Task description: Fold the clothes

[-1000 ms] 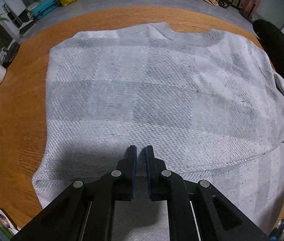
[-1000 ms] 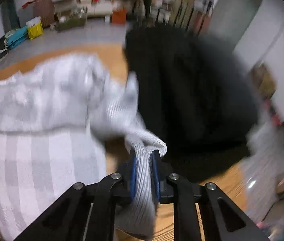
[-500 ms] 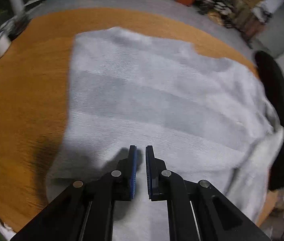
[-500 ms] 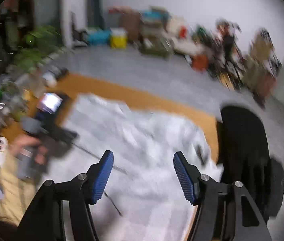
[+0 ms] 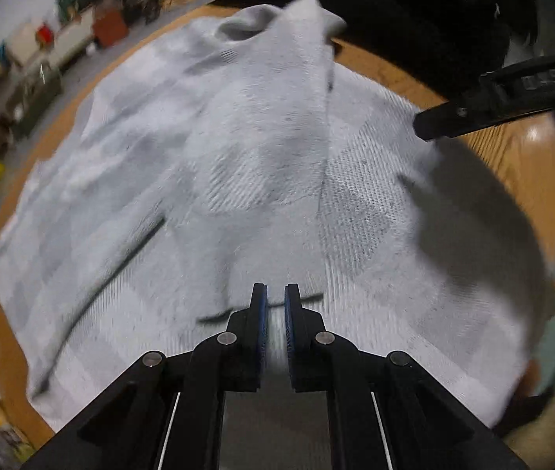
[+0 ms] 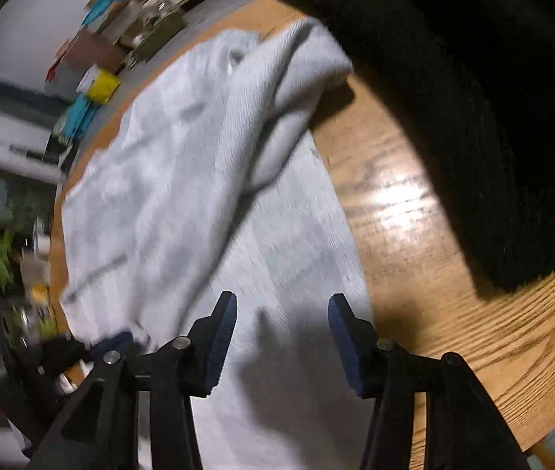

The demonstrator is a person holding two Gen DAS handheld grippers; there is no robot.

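Both cameras ride on hand-held grippers and look steeply down along their own jaws at the same pale grey sweater (image 5: 238,180) spread on the wooden counter (image 6: 414,211). The left wrist view sits close over the cloth's near edge, facing across it toward a cluttered wall (blurred). The right wrist view looks from the sweater's right side, close too. They share the folded sleeve (image 6: 277,90) and the dark garment (image 6: 473,78) beyond; the right gripper (image 5: 473,113) enters the left view's upper right.
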